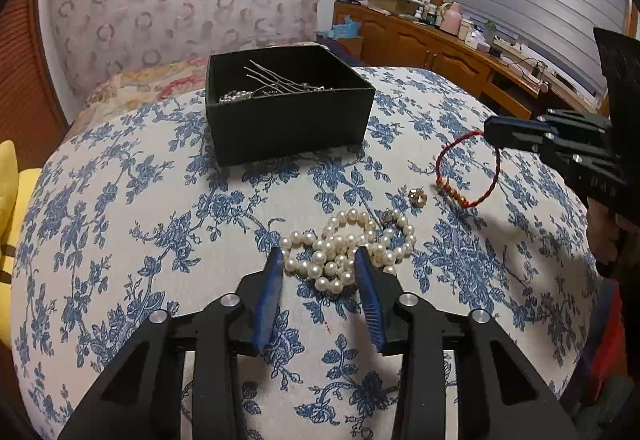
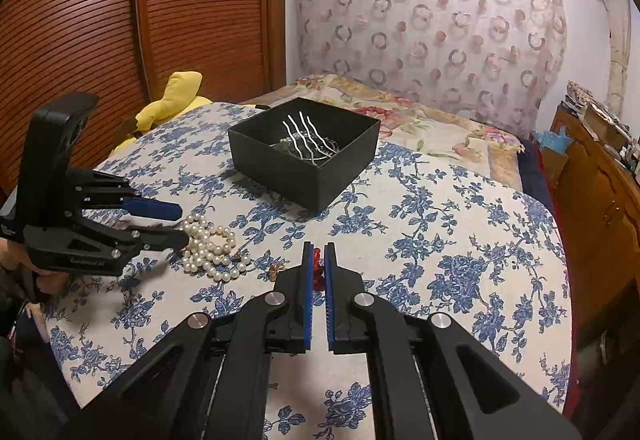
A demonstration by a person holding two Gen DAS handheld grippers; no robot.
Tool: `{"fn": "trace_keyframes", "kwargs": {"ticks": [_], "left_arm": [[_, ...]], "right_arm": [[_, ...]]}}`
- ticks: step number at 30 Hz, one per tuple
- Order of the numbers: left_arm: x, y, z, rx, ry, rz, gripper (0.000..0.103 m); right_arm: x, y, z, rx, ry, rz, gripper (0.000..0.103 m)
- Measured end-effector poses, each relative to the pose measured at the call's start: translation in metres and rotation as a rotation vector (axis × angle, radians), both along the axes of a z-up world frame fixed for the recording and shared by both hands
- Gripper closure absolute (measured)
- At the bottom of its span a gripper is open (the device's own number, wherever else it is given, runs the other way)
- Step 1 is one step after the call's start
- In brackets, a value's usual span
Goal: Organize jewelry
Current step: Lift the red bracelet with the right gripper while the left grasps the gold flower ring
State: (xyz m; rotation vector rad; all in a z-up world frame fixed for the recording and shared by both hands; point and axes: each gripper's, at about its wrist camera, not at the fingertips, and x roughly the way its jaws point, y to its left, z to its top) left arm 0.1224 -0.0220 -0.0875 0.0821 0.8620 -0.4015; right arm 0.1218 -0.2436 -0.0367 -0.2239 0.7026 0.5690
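Left gripper (image 1: pixel 318 260): my jaws stand wide apart, low over the pearls (image 1: pixel 348 246), one finger either side of the heap, gripping nothing.
Pearls: a loose coil on the blue-flowered cloth (image 1: pixel 120 200), in front of the box (image 1: pixel 288 120).
Right gripper (image 2: pixel 318 254): my jaws are nearly closed, pinching the cord of the red bracelet (image 1: pixel 468 168); its loop hangs down, gold beads touching the cloth.
Gold charm (image 1: pixel 418 197): lies alone on the cloth between pearls and bracelet.
Box: black, open-topped, set behind the pearls; silver wavy hairpins (image 2: pixel 304 138) and some beads lie inside.
Writing: faint lettering on my left gripper's side in the right wrist view, too blurred to read.
Dresser (image 1: pixel 432 48): wooden, cluttered, far right.
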Motion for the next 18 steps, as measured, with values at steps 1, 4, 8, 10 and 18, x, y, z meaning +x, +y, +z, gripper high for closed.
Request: {"fn": "trace_keyframes", "kwargs": {"ticks": [1, 4, 8, 10, 18], "left_arm": [[0.0, 0.0, 0.001, 0.0, -0.001, 0.002, 0.071], [0.0, -0.002, 0.003, -0.005, -0.007, 0.002, 0.071], [0.001, -0.011, 0.013, -0.022, -0.025, -0.026, 0.071], [0.004, -0.019, 0.015, -0.027, -0.026, -0.048, 0.071], [0.03, -0.073, 0.006, 0.01, 0.019, -0.155, 0.071]], "right_arm": [[0.0, 0.0, 0.0, -0.001, 0.0, 0.0, 0.097], [-0.001, 0.0, 0.0, -0.003, -0.001, -0.001, 0.097], [-0.002, -0.008, 0.0, 0.006, -0.003, -0.015, 0.097], [-0.003, -0.013, 0.001, 0.01, -0.004, -0.022, 0.097], [-0.007, -0.028, 0.008, 0.022, -0.015, -0.043, 0.097]]}}
